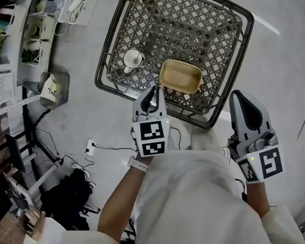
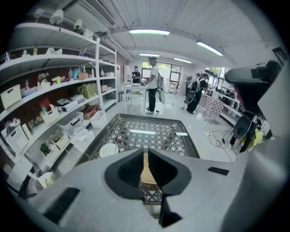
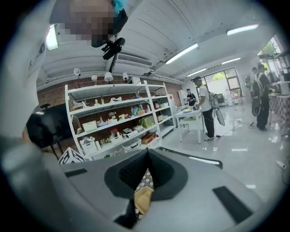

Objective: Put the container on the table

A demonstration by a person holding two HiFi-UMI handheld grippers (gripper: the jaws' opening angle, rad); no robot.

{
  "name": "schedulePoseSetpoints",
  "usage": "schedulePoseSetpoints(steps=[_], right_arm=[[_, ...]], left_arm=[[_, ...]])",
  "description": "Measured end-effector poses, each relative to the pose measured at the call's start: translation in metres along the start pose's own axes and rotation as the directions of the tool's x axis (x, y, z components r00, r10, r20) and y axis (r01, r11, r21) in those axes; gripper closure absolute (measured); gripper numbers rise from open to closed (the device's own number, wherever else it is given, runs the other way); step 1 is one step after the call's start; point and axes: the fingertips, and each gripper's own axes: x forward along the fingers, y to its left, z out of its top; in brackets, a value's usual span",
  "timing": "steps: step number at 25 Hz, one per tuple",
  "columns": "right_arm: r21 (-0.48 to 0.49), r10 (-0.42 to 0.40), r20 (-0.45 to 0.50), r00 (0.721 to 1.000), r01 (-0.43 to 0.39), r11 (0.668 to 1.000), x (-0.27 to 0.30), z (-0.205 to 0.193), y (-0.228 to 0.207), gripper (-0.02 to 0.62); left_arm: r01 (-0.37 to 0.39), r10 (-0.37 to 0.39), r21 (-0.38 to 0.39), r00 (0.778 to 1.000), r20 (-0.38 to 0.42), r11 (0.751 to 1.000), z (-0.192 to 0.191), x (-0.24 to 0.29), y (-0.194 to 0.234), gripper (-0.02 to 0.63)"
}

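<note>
Quick count from the head view: one big dark lattice wire basket (image 1: 182, 22) sits on the pale floor and fills the upper middle of the frame. Inside it there's one white cup (image 1: 133, 59) on the left side and one tan rectangular container (image 1: 180, 75) near the basket's lower edge, right of the cup.

Two grey grippers. The left gripper (image 1: 155, 93), centre frame, has its jaws pinched on the container's left rim. In the left gripper view the container (image 2: 146, 170) shows as a thin tan strip squeezed between the dark pads. Can't tell if it's clear of the mesh.

The right gripper (image 1: 238, 98), lower right, is off the basket, jaws pressed together on nothing.

One marker cube (image 1: 152, 137) per gripper, two in all, each with black-and-white square patterns.
</note>
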Motion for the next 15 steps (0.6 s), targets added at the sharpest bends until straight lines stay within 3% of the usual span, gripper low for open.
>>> schedulePoseSetpoints(steps=[7,15], right_arm=[[-0.048,0.015,0.054,0.998,-0.012,0.999,-0.006,0.035,0.011,0.578],[-0.123,0.014,0.095,0.995,-0.002,0.992,-0.018,0.059,0.012,0.578]], left_arm=[[0.012,-0.016,0.02,0.984,0.175,1.0,0.079,-0.065,-0.008,0.575],[0.035,-0.056,0.066,0.936,0.348,0.997,0.152,-0.117,-0.022,0.581]])
